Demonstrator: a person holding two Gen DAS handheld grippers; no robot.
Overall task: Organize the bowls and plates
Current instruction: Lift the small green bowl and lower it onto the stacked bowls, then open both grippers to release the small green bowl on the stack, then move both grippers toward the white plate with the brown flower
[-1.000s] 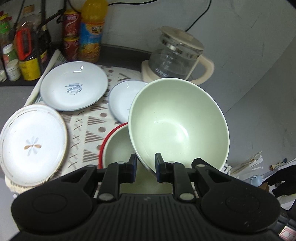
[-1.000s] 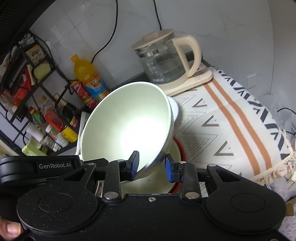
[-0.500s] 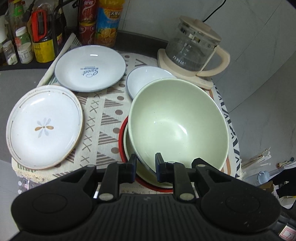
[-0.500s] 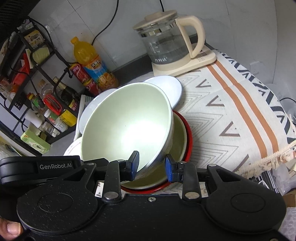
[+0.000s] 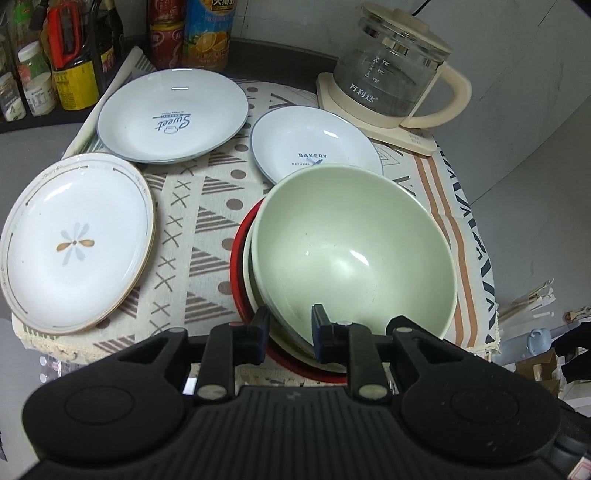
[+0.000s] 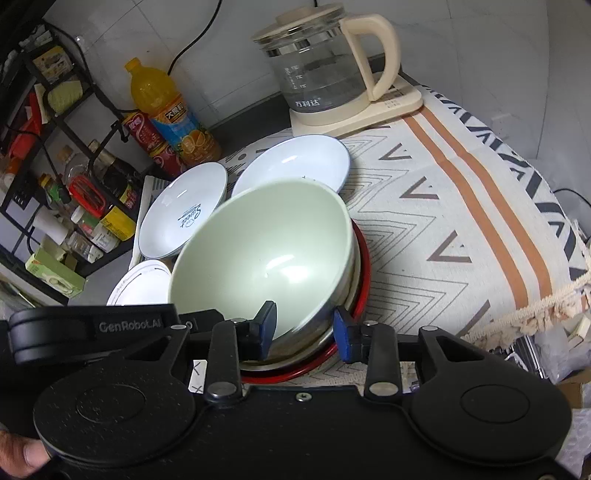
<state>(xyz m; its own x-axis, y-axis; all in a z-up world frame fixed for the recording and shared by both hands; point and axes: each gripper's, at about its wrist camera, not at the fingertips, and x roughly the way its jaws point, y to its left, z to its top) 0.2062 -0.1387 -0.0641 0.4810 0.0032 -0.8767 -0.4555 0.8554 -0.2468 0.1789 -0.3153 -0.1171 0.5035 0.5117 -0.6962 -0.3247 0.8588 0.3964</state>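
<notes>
2 bowls, 3 plates, 1 kettle, all on the desk's patterned cloth (image 5: 207, 206). Green bowl (image 5: 351, 251) is sitting tilted inside the red-rimmed bowl (image 5: 238, 266), so the 2 bowls are nesting at centre of the left wrist view.

L gripper (image 5: 288, 321) is coming in from 6 o'clock. Its jaws are standing narrow, one pad inside and one outside the green bowl's near rim, pinching it. They have just been opening slightly.

R gripper (image 6: 304, 328) is also straddling that rim. Its jaws have just been opening and are now spread, w/ the outer pad standing clear of the green bowl, beside the red rim.

From the bowls: "Sweet" plate (image 5: 170, 114) at 11 o'clock, "Bakery" plate (image 5: 314, 140) at 12, its near edge hidden behind the green bowl, and flower plate (image 5: 74, 243) at 9.

Glass kettle (image 5: 388, 74) at 1 o'clock. 1 orange drink bottle (image 5: 208, 33) and 2 red cans (image 5: 166, 40) are standing beyond the "Sweet" plate.
</notes>
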